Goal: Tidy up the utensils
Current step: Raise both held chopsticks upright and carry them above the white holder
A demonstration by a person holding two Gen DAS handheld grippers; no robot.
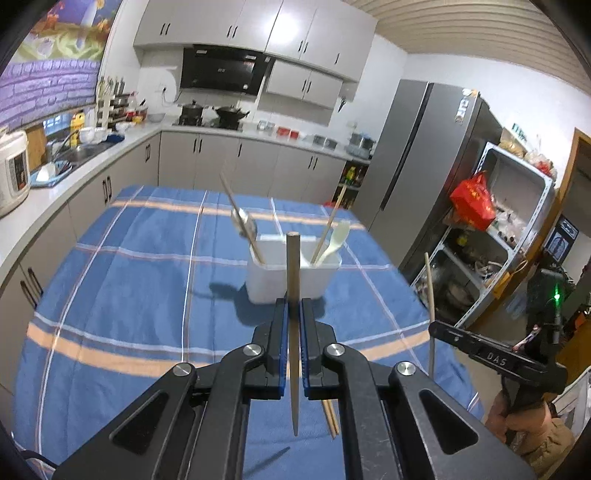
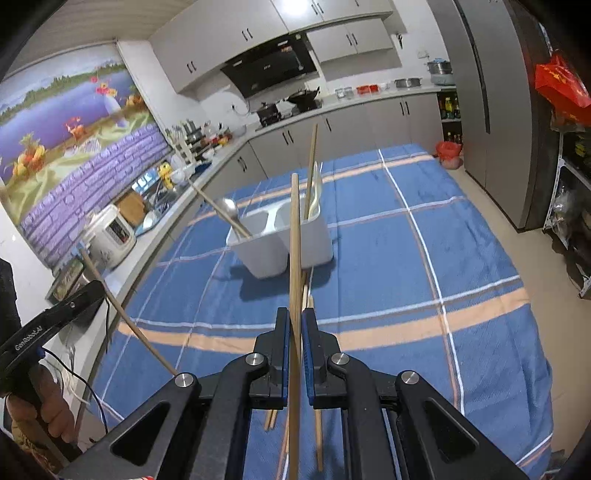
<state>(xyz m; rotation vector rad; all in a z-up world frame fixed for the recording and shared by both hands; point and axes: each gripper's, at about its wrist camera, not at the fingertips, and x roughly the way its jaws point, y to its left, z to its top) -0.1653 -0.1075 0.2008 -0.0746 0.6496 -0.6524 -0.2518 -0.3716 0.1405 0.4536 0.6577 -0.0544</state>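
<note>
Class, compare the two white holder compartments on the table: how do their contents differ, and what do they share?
The left compartment holds a metal spoon; the right compartment holds a white plastic spoon. The left one's chopstick leans left; the right one's chopstick stands nearly upright. Both belong to one white holder and carry one chopstick each.

A home kitchen: grey cabinets run above and below an L-shaped bench, with a black range hood over a hob bearing pots, a sink, a rice cooker, a tall steel fridge, a crowded metal shelf rack and a scenic wall mural
</note>
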